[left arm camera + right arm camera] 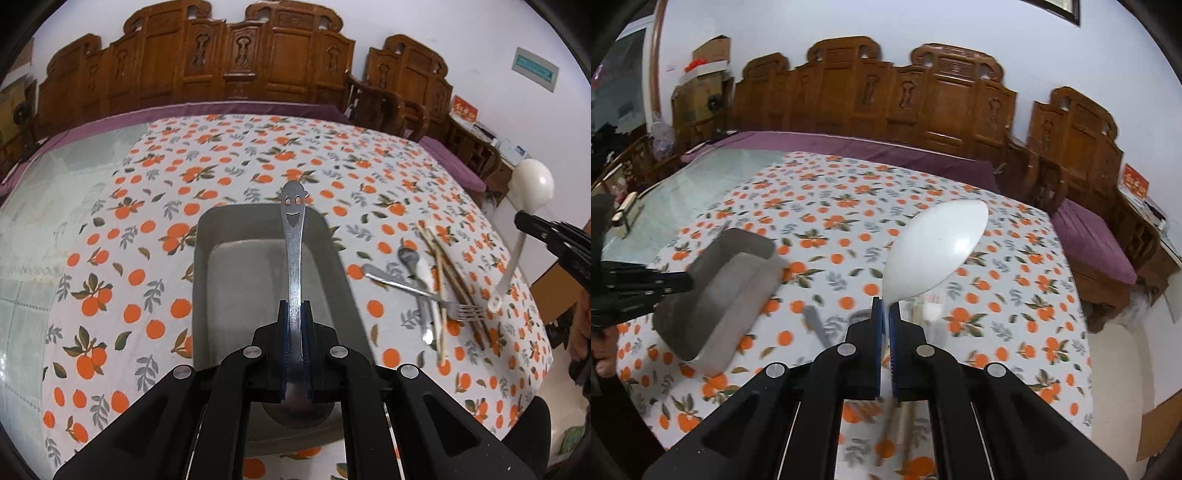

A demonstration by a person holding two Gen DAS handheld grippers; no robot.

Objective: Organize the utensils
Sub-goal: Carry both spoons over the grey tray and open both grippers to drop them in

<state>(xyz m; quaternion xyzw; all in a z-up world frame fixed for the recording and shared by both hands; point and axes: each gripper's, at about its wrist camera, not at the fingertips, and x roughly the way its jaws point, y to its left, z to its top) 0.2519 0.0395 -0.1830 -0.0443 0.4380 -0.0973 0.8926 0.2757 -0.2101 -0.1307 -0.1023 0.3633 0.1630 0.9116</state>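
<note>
My left gripper point(294, 310) is shut on a steel spoon point(293, 236) with a smiling face cut into its handle. The handle points away from me, and the spoon hangs over the grey rectangular tray point(201, 258). My right gripper point(886, 306) is shut on the handle of a white plastic spoon point(934, 251), bowl uppermost, held above the table. From the left wrist it shows at the far right, the right gripper point(524, 221) with the white spoon point(533, 184). A fork point(406, 286), another metal spoon point(410, 258) and chopsticks point(443, 273) lie in a heap right of the tray.
An orange-print tablecloth point(221, 162) covers most of the table, with bare glass point(55, 206) to the left. Carved wooden seating point(886, 96) with purple cushions point(1086, 240) lines the far side and right. In the right wrist view the left gripper point(683, 282) and grey tray point(701, 306) sit at left.
</note>
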